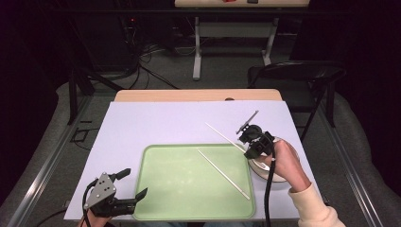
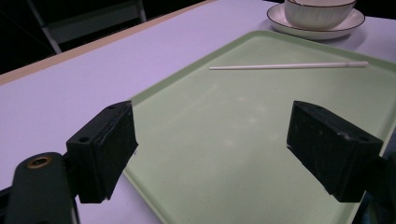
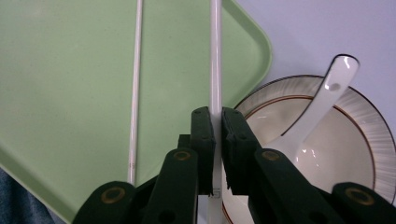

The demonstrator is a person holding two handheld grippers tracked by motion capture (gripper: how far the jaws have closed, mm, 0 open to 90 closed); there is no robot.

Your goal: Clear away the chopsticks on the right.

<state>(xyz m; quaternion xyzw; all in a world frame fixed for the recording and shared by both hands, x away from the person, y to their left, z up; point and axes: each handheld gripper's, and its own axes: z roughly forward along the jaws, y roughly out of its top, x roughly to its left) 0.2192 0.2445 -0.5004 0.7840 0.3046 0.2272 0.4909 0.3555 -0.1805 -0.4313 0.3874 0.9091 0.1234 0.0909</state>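
right gripper (image 3: 215, 140): clenched on a chopstick (image 3: 215, 56), which runs up between the jaws and out over the tray's corner.
left gripper (image 2: 212, 149): released, jaws wide apart, hovering over the near left edge of the tray (image 2: 261, 154), holding nothing.
other chopstick (image 1: 223, 174): flat on the tray, slanting toward its near right corner.
bowl (image 3: 336, 154): just right of the tray, a spoon (image 3: 317, 112) resting in it.
step, as i judge it: placing the held chopstick on the tray beside its mate.
doing it well: line it up parallel with the other, lower till flat, then let go; keep clear of the bowl.
hard to make out: in the high view the right hand covers most of the bowl; the held chopstick's far tip may be touching the table, though i can't be sure.
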